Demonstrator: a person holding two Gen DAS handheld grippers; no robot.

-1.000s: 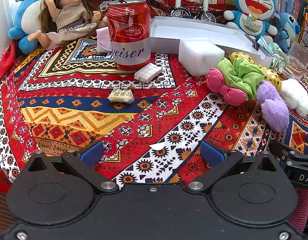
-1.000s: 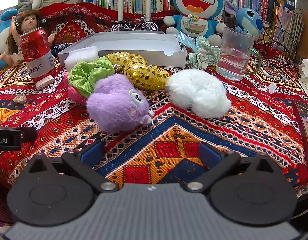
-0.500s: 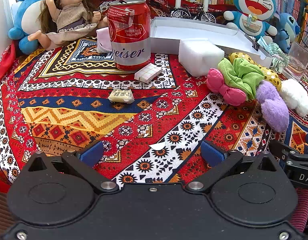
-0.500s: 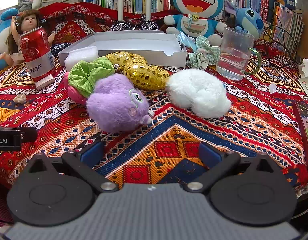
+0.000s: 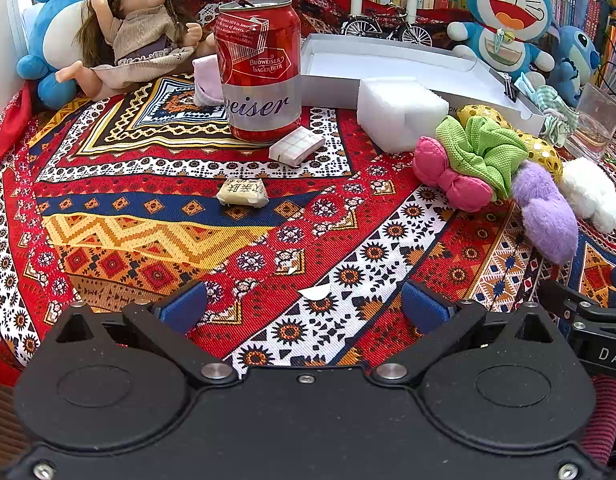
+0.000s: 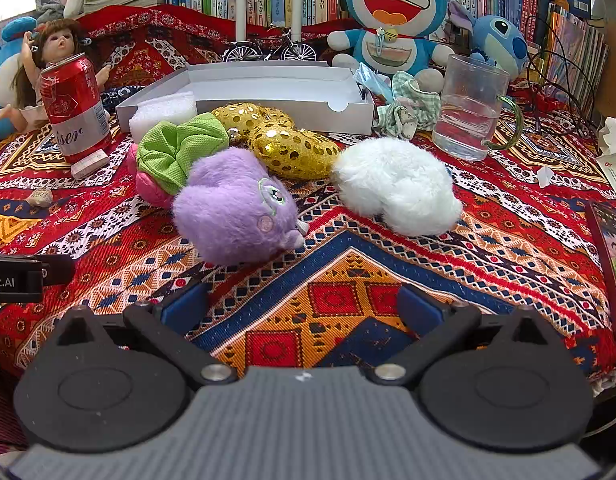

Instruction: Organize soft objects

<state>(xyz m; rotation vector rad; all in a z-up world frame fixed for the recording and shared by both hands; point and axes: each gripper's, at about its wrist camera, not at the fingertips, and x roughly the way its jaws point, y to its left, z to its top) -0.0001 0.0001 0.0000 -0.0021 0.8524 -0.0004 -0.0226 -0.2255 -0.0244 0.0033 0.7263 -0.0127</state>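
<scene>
Clearly the right claw (image 6: 304, 304), wide open and empty, is nearer the purple plush (image 6: 234, 208), just ahead to its left, than the open left claw (image 5: 304, 306).

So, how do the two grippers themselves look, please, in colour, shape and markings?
The left gripper has a smooth black body with two round discs, silver screws and blue finger pads. The right gripper has the same black discs and blue pads, but its centre is ribbed grey. Partial white lettering shows on each gripper's side as seen from the other's camera.
</scene>
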